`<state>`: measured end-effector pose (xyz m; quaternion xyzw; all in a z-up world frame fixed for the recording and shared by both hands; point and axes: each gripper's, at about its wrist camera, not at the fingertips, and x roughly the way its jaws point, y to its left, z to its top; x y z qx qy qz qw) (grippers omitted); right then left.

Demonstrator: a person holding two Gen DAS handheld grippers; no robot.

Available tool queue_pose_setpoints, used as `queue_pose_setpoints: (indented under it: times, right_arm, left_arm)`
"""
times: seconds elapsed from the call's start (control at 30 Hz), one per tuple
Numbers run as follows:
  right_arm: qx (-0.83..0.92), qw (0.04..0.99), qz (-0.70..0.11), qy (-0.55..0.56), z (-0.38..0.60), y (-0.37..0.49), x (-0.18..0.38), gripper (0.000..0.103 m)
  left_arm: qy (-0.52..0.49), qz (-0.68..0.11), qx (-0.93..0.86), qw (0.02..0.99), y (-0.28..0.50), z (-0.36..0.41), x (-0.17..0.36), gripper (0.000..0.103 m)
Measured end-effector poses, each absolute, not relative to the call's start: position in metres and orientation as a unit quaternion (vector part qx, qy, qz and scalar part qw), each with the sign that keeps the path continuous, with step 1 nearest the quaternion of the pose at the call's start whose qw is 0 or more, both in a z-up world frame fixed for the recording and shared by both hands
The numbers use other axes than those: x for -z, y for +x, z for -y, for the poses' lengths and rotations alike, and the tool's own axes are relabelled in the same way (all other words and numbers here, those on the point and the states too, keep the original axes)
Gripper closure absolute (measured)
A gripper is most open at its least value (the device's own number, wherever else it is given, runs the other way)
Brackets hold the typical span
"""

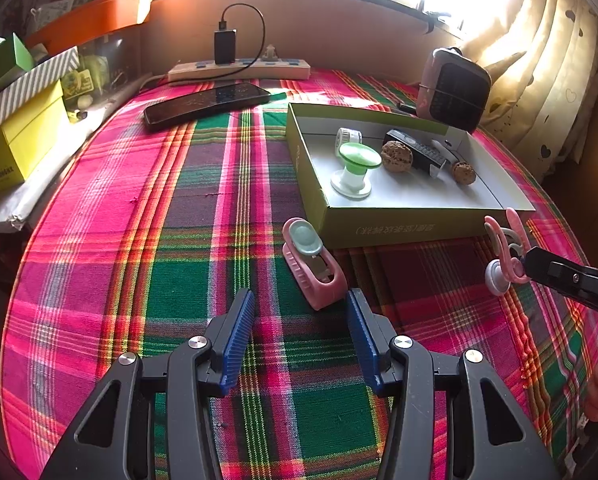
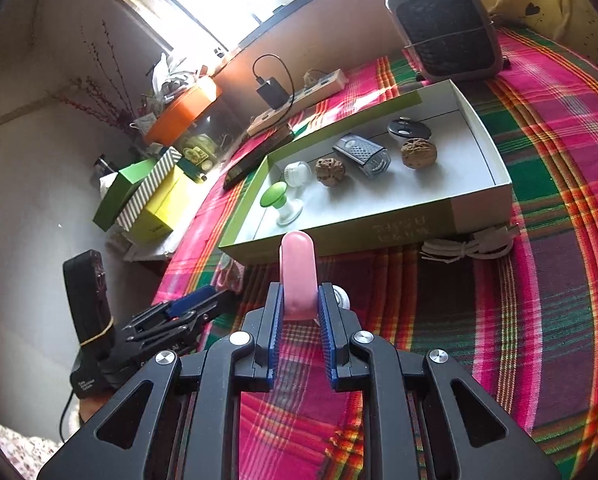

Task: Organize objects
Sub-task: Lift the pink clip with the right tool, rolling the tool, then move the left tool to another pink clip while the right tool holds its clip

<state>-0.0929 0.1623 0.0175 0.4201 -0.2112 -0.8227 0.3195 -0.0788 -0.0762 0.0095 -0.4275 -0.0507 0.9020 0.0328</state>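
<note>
At the far edge of my bench a white power strip (image 1: 239, 69) lies along the wall, a black charger (image 1: 224, 46) plugged into it. Just in front lies a dark phone (image 1: 207, 105), flat on the plaid cloth (image 1: 203, 216). At the far right corner a pink heater (image 1: 453, 90) stands upright beside the cream curtain (image 1: 539, 52). Off the left edge, yellow, striped and green boxes (image 1: 19, 120) are stacked, an orange bin (image 1: 95, 20) behind them.
</note>
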Motion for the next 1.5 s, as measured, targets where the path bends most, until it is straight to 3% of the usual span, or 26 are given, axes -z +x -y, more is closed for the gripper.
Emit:
queue_pose_setpoints:
  times: [0.07,0.17,0.4,0.63,0.8,1.1,1.5]
  right_arm:
    - [0.845,0.306,0.172,0.403,-0.158,-0.087,-0.026,0.084]
    - [0.886,0.255,0.019,0.386,-0.13,-0.073,-0.036,0.085]
    - [0.88,0.273,-0.067,0.382,-0.098,-0.061,-0.021,0.084]
    - [0.859,0.316,-0.04,0.402,-0.104,-0.059,-0.021,0.083]
    - [0.873,0.288,-0.033,0.393,-0.119,-0.064,-0.024,0.07]
    - [0.853,0.311,-0.045,0.416,-0.109,-0.077,-0.011,0.069]
    - [0.81,0.373,0.02,0.452,-0.114,-0.097,-0.001,0.067]
  left_arm:
    - [-0.428,0.052,-0.902,0.032,-0.079,0.076,-0.01,0.057]
    - [-0.428,0.056,-0.902,0.033,-0.077,0.078,-0.009,0.057]
    - [-0.428,0.075,-0.9,0.04,-0.075,0.082,-0.01,0.057]
    - [-0.428,0.076,-0.899,0.042,-0.068,0.086,-0.009,0.057]
    - [-0.425,0.077,-0.901,0.031,-0.06,0.091,-0.011,0.057]
    - [-0.4,0.073,-0.913,0.029,-0.043,0.084,-0.029,0.057]
    - [-0.437,0.1,-0.884,0.134,-0.056,0.046,-0.017,0.057]
